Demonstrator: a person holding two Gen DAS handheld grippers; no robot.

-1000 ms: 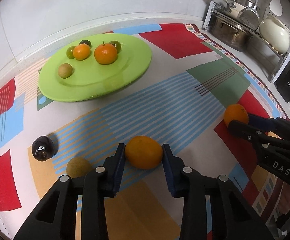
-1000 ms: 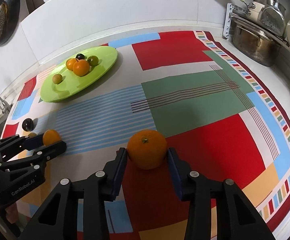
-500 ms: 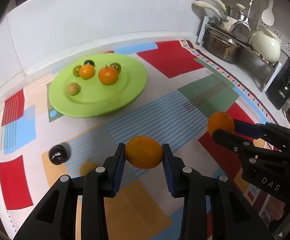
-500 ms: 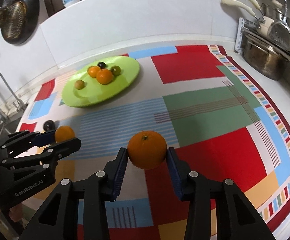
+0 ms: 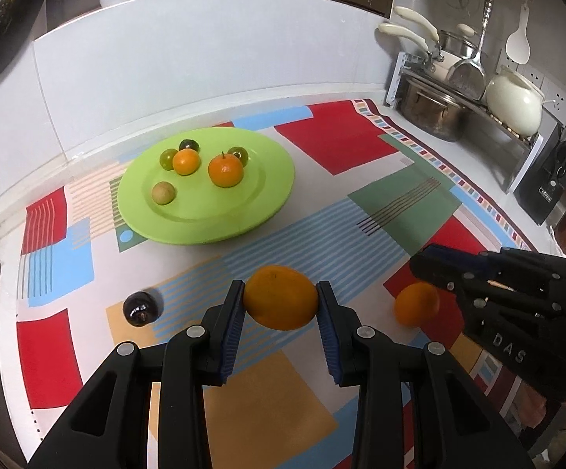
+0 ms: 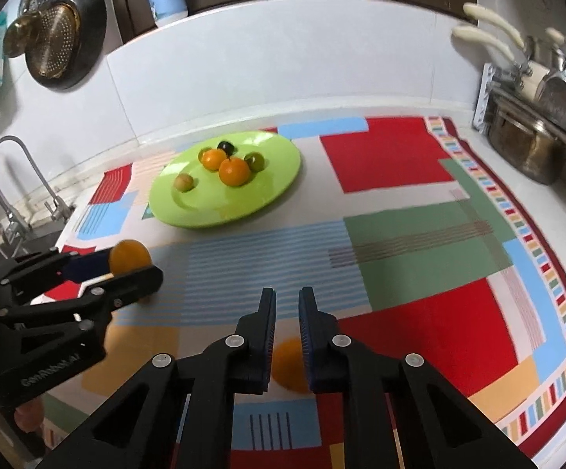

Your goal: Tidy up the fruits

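My left gripper (image 5: 279, 293) is shut on an orange (image 5: 281, 297), held above the patterned cloth; the right wrist view shows that gripper (image 6: 134, 267) and its orange (image 6: 130, 256) at the left. My right gripper (image 6: 287, 301) is shut with nothing between its pads. A second orange (image 6: 289, 367) lies on the cloth below and behind its fingers. In the left wrist view that orange (image 5: 418, 305) sits under the right gripper (image 5: 420, 269). A green plate (image 5: 205, 226) at the back holds several small fruits, among them two oranges. A dark plum (image 5: 140, 308) lies on the cloth at the left.
A rack at the back right carries a steel pot (image 5: 435, 113), pans and a white kettle (image 5: 513, 105). A black appliance (image 5: 545, 191) stands at the right edge. A tap (image 6: 21, 179) and sink lie past the cloth's left end. The white wall runs behind the plate.
The orange has slipped out of my right gripper and now lies on the cloth, and its jaws have closed empty. Both grippers have risen; the left still holds its orange.
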